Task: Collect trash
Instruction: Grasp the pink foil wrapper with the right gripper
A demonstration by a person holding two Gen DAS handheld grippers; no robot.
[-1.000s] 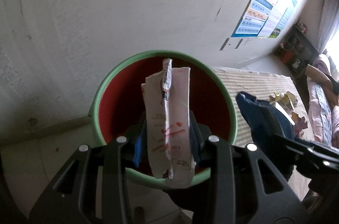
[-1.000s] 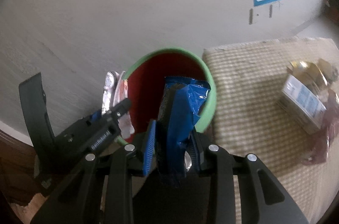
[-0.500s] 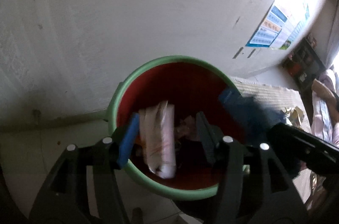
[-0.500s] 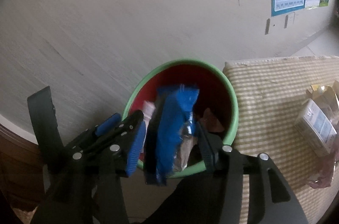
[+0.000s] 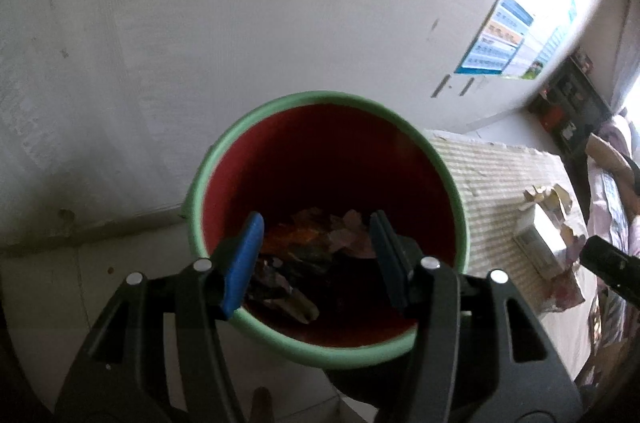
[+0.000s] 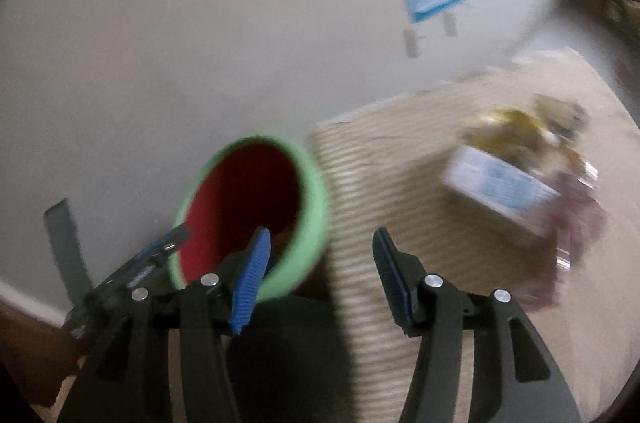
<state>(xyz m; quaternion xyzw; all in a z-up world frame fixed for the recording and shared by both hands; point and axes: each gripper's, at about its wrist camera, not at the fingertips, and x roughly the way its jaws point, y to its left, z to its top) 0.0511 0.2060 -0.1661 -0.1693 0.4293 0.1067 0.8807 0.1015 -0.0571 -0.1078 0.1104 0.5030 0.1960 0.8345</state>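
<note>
The left gripper point(image 5: 316, 255) hangs over the bin point(image 5: 328, 349), jaws wide apart and holding nothing; crumpled wrappers point(image 5: 308, 255) lie inside it. The right gripper point(image 6: 320, 263), jaws likewise spread and bare, sits by the bin's rim above the mat point(image 6: 400, 183), where a box point(image 6: 500, 187) and more trash point(image 6: 576, 219) lie.

Your left gripper point(image 5: 316, 255) hung over the round green-rimmed bin with the red inside point(image 5: 212, 159), its blue-padded fingers point(image 5: 244, 263) spread wide with nothing between them. Crumpled wrappers in dull orange and pink point(image 5: 316, 251) lay in the bin's bottom. To the right, a pale striped woven mat point(image 5: 492, 191) carried a small white carton point(image 5: 540, 243) among other litter, while the bin stood near the white wall point(image 5: 240, 3).
</note>
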